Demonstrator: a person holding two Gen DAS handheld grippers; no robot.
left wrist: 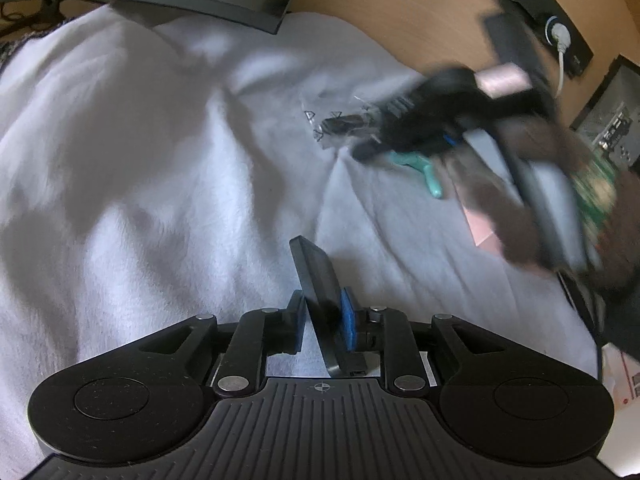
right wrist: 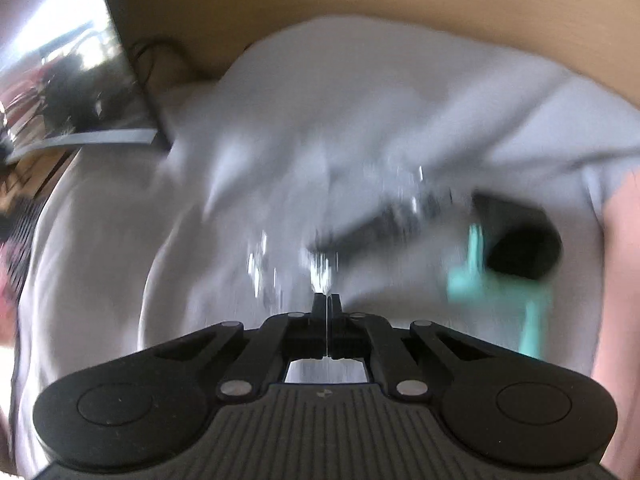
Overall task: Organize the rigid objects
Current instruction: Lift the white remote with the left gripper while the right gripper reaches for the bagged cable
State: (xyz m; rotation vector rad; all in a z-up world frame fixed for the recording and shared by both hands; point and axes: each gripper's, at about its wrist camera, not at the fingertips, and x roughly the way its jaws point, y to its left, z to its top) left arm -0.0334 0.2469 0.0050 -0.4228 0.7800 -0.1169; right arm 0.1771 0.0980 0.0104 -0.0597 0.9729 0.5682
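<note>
Little looks sorted yet: the left claw (left wrist: 320, 316) grasps a flat black rectangular slab (left wrist: 316, 276) over the rumpled white cloth (left wrist: 140, 184), the right claw (right wrist: 327, 304) is clenched empty, while a teal plastic piece (left wrist: 424, 168) and a clear packet (left wrist: 340, 122) lie at two o'clock.

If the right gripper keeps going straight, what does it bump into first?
Probably the clear plastic bag lying on the white cloth, just ahead of the shut right gripper. The picture is blurry, so the gap is hard to judge.
</note>
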